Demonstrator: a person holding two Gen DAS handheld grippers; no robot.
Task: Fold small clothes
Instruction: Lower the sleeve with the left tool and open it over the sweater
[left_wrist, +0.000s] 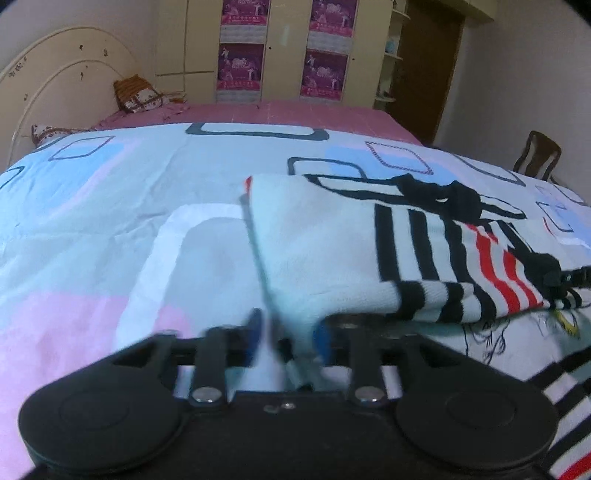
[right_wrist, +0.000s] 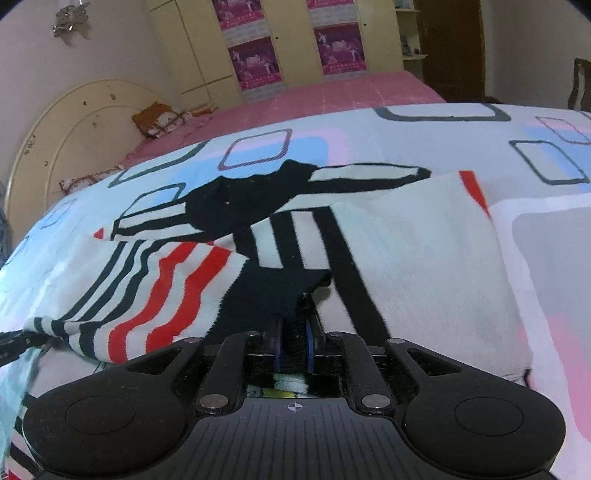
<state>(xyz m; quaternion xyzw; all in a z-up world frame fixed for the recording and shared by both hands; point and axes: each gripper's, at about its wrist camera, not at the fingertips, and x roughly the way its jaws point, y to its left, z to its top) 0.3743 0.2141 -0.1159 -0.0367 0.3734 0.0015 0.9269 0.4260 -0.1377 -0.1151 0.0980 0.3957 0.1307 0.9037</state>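
A small white garment (left_wrist: 332, 251) with black and red stripes lies partly folded on the patterned bedspread (left_wrist: 110, 206). In the left wrist view my left gripper (left_wrist: 286, 332) is shut on the garment's near white edge, blurred by motion. In the right wrist view the same garment (right_wrist: 406, 266) lies ahead, with a black collar part (right_wrist: 240, 206) and red wavy stripes at left. My right gripper (right_wrist: 293, 343) is shut on the black fabric edge (right_wrist: 273, 295) at the garment's near side.
A pink sheet (left_wrist: 258, 114) covers the far part of the bed. Pillows (left_wrist: 136, 94) lean by the cream headboard (left_wrist: 48, 85). A wardrobe with purple posters (left_wrist: 280, 48) stands behind. A wooden chair (left_wrist: 537, 157) is at the right.
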